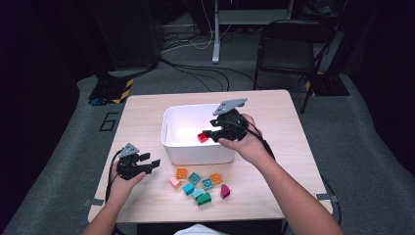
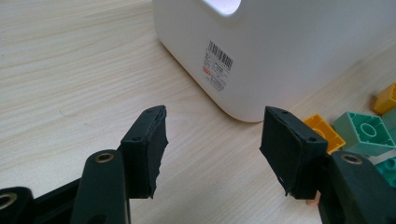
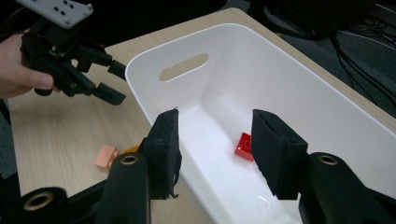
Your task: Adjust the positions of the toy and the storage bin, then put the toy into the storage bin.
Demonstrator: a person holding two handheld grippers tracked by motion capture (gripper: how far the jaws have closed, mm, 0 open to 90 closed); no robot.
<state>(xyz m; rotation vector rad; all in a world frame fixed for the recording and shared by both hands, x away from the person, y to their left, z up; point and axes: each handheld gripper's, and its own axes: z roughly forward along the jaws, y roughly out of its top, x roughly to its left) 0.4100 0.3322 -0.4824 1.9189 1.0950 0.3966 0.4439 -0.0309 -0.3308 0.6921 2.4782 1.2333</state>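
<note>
From the high view, the white bin (image 1: 195, 134) hides part of its own floor behind its near wall, and the right gripper (image 1: 214, 133) covers its right side at about three o'clock. The right hand (image 1: 244, 139) holds that gripper level over the bin's rim, jaws part open and empty, beside the red brick (image 1: 202, 137) lying on the bin floor. The left hand (image 1: 122, 178) rests at eight o'clock of the bin, its left gripper (image 1: 149, 164) pointing at the loose bricks (image 1: 200, 185).

Along the left gripper view, several bricks are cut off at the right edge; the jaws stand apart over bare table (image 2: 70, 70), gripping nothing.

Along the right gripper view, the right jaw partly masks the red brick (image 3: 243, 145); nothing is between the pads.
</note>
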